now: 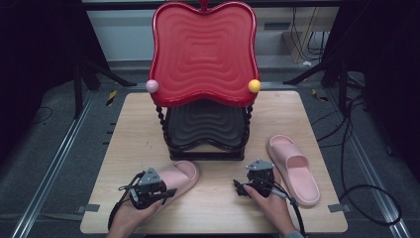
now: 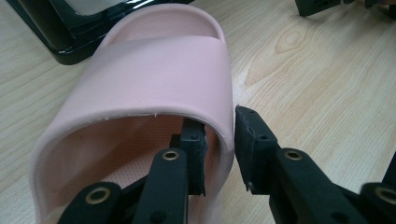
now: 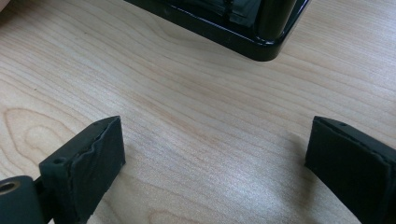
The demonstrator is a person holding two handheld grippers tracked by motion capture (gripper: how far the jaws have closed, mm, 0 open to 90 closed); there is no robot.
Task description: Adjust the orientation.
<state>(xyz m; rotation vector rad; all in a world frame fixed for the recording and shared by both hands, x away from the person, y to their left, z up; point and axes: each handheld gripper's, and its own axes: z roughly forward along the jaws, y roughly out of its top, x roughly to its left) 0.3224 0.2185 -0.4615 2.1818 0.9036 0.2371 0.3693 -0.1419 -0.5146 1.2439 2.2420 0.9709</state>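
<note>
A pink slipper [image 1: 181, 173] [image 2: 154, 74] lies on the table's front left, toe toward the stand. My left gripper [image 1: 166, 191] [image 2: 219, 126] straddles the side of its strap: one jaw is inside the slipper, the other outside against the edge, with a thin gap still showing, so it is open. The second pink slipper [image 1: 294, 168] lies at the front right. My right gripper [image 1: 257, 171] [image 3: 215, 135] stands open over bare wood to the left of that slipper, with nothing between its fingers.
A two-tier stand fills the table's middle back: a red wavy tray [image 1: 203, 49] on top and a black tray [image 1: 205, 124] [image 3: 252, 42] below. A pink ball [image 1: 152, 86] and a yellow ball [image 1: 254, 86] sit at the red tray's front corners. The wooden table [image 1: 138, 129] ends close behind my hands.
</note>
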